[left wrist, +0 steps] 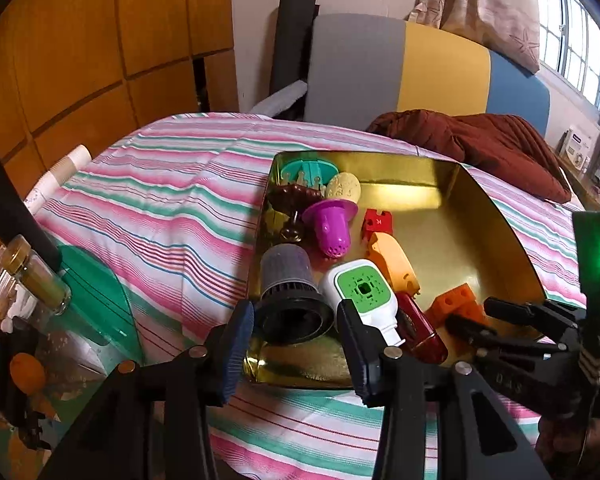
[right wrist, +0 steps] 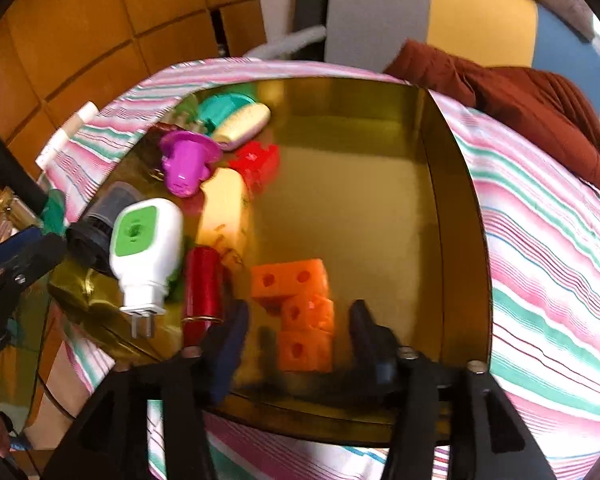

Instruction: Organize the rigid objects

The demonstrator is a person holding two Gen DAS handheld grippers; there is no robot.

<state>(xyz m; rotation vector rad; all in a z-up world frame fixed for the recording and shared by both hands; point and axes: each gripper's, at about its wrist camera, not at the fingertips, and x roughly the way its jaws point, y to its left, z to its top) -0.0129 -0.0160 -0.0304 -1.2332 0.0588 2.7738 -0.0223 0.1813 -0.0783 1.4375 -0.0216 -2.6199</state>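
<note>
Orange plastic block piece with round holes (right wrist: 300, 312), L-shaped, lies on the floor of the shiny gold rectangular tray (right wrist: 452, 216), at the tray's near edge, right of the other items. Right gripper (right wrist: 300, 334) sits over it, fingers apart to either side; pads not pressing on the block, small gaps visible both sides.

Left of the block along the near edge: dark red cylinder with a gold band (right wrist: 204, 284), then a white plug-in unit with a green square face (right wrist: 144, 244), prongs pointing toward the near edge. Grey-and-black ribbed cup-shaped filter (left wrist: 290, 300) lies tipped in the tray's near left corner. Left gripper (left wrist: 296, 350) is at that corner, fingers partly apart, straddling the filter's black rim; contact cannot be told.

Along the left edge farther back: pale orange plastic casing (left wrist: 392, 260), red notched block (left wrist: 376, 222), purple perforated cup (left wrist: 332, 228), beige oval piece (left wrist: 344, 188), teal round piece (left wrist: 308, 170) in the far left corner.

Tray rests on a pink, green and white striped cloth (left wrist: 160, 208). Rust-brown bundle of fabric (left wrist: 500, 148) lies beyond the tray's far right corner.
</note>
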